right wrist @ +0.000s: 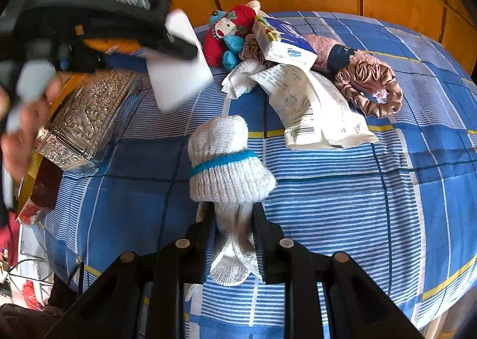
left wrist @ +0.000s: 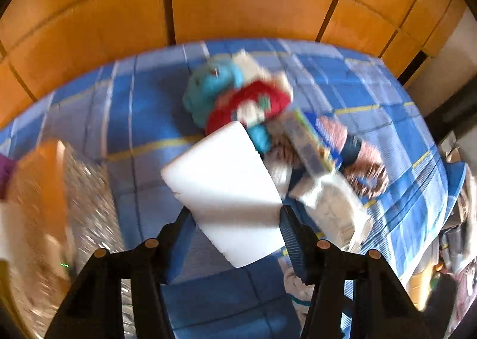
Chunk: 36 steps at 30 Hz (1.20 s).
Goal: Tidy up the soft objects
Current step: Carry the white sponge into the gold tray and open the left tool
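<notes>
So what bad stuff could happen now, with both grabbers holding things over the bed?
1. The left gripper pinches the flat white foam block only near one end, so it might swing or slip out.
2. The right gripper holds the rolled white knitted sock with a teal band by its loose tail, so the roll may unravel.
3. The block hangs near the embossed silver metal box and could bump it.

Left hand-held gripper (left wrist: pixel 235 231): matte black body, two angled arms, each carrying a pair of round copper-coloured pins, and fingers faced with blue ribbed pads (left wrist: pixel 293 245). Right hand-held gripper (right wrist: pixel 234 237): same black frame with four dull metallic pins. The person's hand (right wrist: pixel 26 118) grips a pale grey handle.
</notes>
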{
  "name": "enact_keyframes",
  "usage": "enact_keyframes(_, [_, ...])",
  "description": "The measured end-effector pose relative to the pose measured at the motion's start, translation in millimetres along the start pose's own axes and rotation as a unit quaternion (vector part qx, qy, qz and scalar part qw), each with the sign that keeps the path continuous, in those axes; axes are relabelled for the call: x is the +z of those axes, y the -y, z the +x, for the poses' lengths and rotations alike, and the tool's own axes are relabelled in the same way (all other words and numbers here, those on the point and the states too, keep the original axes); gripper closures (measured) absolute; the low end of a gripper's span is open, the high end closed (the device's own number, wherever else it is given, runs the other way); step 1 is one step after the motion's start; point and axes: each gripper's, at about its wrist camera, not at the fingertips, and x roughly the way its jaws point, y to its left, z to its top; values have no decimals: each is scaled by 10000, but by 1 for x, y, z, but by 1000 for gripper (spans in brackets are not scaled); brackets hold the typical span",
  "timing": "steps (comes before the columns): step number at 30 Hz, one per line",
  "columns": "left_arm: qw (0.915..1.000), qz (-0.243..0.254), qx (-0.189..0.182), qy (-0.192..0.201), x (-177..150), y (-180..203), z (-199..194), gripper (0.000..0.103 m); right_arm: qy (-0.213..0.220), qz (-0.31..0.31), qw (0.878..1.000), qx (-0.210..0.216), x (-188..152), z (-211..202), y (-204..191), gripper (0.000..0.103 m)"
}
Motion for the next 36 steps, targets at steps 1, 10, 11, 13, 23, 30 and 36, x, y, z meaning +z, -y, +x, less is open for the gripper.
enact_keyframes(1, [10000, 8, 21, 88, 7, -1, -6, 45, 17, -26, 10000, -32, -1, 0, -1, 81])
enact_keyframes(10, [9895, -766, 425, 1152, 67, -105, -94, 45, 155, -151, 9996, -181, -5, 2, -8, 81])
enact_keyframes(11, [9873, -877, 474, 1237, 68, -118, -102, 45, 163, -138, 9996, -180, -5, 4, -9, 81])
enact_keyframes(13, [9814, -1160, 595, 1409, 66, -152, -122, 44, 151, -101, 9997, -165, -6, 5, -9, 80])
enact_keyframes(23, [9443, -2546, 1186, 1715, -24, -321, -184, 44, 230, -211, 9989, -339, -7, 1, -10, 80])
enact_keyframes(30, [9399, -2832, 1488, 1194, -104, -359, -140, 42, 257, -216, 9979, -558, -9, 1, -15, 80])
enact_keyframes(36, [9465, -2856, 1363, 626, -131, -361, -82, 37, 125, -266, 9967, -756, -6, 3, -19, 79])
